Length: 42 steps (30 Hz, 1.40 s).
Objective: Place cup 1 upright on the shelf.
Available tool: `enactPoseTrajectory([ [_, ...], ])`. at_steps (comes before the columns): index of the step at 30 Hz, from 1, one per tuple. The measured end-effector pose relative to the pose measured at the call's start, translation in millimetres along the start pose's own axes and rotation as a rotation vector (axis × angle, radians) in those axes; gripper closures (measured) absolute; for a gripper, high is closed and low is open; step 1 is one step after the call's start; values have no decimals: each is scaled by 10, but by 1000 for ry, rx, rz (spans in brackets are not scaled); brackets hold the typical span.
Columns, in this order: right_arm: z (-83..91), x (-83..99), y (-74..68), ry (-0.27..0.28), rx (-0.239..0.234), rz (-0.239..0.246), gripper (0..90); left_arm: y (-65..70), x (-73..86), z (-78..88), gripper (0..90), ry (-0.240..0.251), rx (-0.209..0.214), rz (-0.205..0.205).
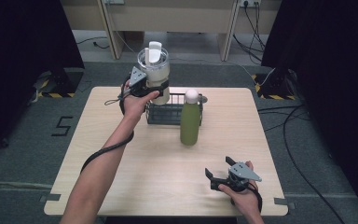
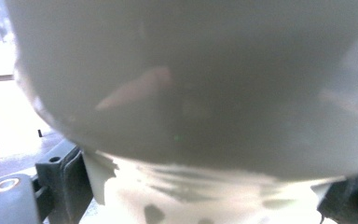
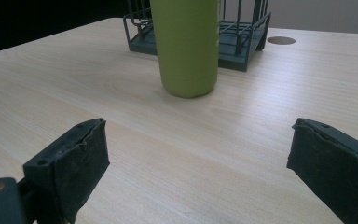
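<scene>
A tall cream tumbler (image 1: 156,74) with a clear lid and a white straw is held at the left end of the dark wire basket (image 1: 172,115). My left gripper (image 1: 157,87) is shut on its body, one jaw on each side. Up close in the left gripper view, the tumbler (image 2: 191,93) spans the frame between the jaws of my left gripper (image 2: 205,196). Whether its base rests in the basket I cannot tell. A green bottle (image 1: 189,122) with a white cap stands upright just in front of the basket. My right gripper (image 1: 219,167) hovers open near the table's front right, pointing at the green bottle (image 3: 186,46).
The light wooden table (image 1: 135,177) has a small round hole (image 3: 280,40) beyond the basket (image 3: 242,42). Cables trail over the grey floor to the right. Dark curtains flank both sides, and wooden furniture legs stand behind the table.
</scene>
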State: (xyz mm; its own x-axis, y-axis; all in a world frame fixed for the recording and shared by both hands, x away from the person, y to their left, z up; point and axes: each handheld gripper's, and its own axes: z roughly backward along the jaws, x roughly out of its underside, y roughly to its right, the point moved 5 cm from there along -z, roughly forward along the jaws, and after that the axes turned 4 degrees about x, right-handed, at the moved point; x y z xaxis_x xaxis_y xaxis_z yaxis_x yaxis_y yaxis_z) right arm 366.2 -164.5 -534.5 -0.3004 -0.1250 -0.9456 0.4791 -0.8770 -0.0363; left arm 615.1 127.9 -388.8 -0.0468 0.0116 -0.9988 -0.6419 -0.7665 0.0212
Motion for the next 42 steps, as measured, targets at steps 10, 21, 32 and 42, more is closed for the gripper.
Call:
enactPoseTrajectory([
  [10, -2, 2, -2, -1, -2, -3, 49, -30, 78, -41, 93, -20, -13, 0],
  [21, -7, 10, -1, -4, -3, 7, 50, -55, 191, -68, 93, -35, -20, 15],
  [32, -8, 17, -9, -10, -5, 4, 51, -51, 313, -95, 93, -60, -26, 26],
  [42, -12, 16, -11, -9, -9, 4, 53, -50, 421, -116, 93, -74, -34, 42],
])
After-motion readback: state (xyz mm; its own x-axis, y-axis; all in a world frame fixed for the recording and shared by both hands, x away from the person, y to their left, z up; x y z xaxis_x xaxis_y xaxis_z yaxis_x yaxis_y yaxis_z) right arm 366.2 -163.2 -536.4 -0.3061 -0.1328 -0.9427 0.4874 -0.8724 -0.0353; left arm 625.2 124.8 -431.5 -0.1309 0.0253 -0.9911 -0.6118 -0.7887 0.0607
